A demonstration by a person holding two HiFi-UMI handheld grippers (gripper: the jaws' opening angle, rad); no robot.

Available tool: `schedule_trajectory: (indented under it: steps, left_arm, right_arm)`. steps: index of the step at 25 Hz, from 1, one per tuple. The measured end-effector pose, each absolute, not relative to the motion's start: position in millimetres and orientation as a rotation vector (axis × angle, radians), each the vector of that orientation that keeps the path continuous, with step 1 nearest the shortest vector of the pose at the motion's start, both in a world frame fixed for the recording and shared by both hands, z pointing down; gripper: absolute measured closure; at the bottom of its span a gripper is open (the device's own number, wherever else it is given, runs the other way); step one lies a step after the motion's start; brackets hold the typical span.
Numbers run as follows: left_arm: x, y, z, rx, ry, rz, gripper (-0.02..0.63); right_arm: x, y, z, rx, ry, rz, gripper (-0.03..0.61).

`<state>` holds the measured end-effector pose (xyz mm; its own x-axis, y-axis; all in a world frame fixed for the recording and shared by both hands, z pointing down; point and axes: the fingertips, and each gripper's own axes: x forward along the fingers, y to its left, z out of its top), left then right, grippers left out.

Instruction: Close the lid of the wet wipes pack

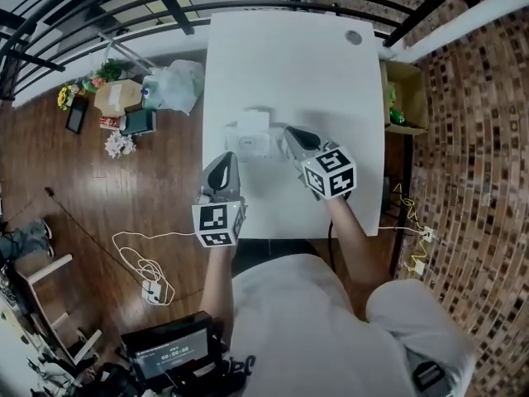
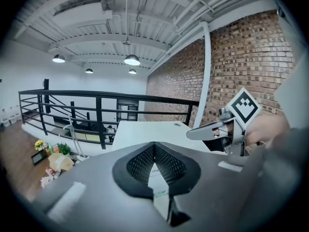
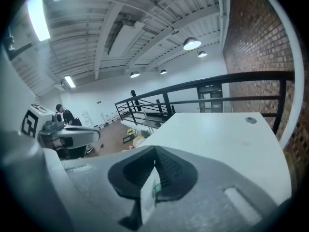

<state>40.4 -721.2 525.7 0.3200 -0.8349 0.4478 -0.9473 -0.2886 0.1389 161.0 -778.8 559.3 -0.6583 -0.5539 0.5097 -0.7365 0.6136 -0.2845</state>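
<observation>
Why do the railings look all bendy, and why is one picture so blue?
Head view: the wide lens bows the black railing and the white table's edges, and the light is soft and even. Left gripper view: dark round corners, and the ceiling lamp glares white. Right gripper view: a cool bluish tint, the long lamp is blown out, and the railing curves there too.

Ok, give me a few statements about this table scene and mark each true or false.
1. The wet wipes pack lies on the white table. True.
2. The right tongs grip the pack. False: they are shut on nothing.
3. The left tongs stand wide open. False: they are shut.
4. A brick wall runs beside the table. True.
5. Flowers lie on the table. False: they are on the floor.
</observation>
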Motion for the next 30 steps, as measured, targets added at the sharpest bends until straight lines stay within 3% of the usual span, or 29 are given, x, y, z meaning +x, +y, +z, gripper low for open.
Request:
schedule_trajectory:
  steps: [11, 12, 13, 14, 25, 30]
  left_arm:
    - [19, -737, 560, 2.189, -1.553, 0.432, 0.598]
    - [17, -737, 562, 2.188, -1.554, 0.437, 0.598]
    - [15, -737, 564, 2.184, -1.555, 0.44, 0.598]
    - [14, -738, 565, 2.18, -1.555, 0.439, 0.598]
    - [4, -738, 573, 2.161, -1.545, 0.41, 0.598]
    - [3, -742, 574, 2.162, -1.558, 0.39, 0.598]
  right_arm:
    - [99, -846, 610, 0.664, -2.503, 0.787, 0.587]
    - [94, -848, 617, 0.629, -2.496, 0.804, 0.545]
    - [90, -850, 625, 0.594, -2.482, 0.815, 0.432]
    - [87, -851, 633, 0.561, -2.463, 0.818, 0.408]
    - [56, -845, 637, 0.312, -2.396, 0.935, 0.421]
    - [60, -823, 586, 0.262, -2.487, 0.869, 0.551]
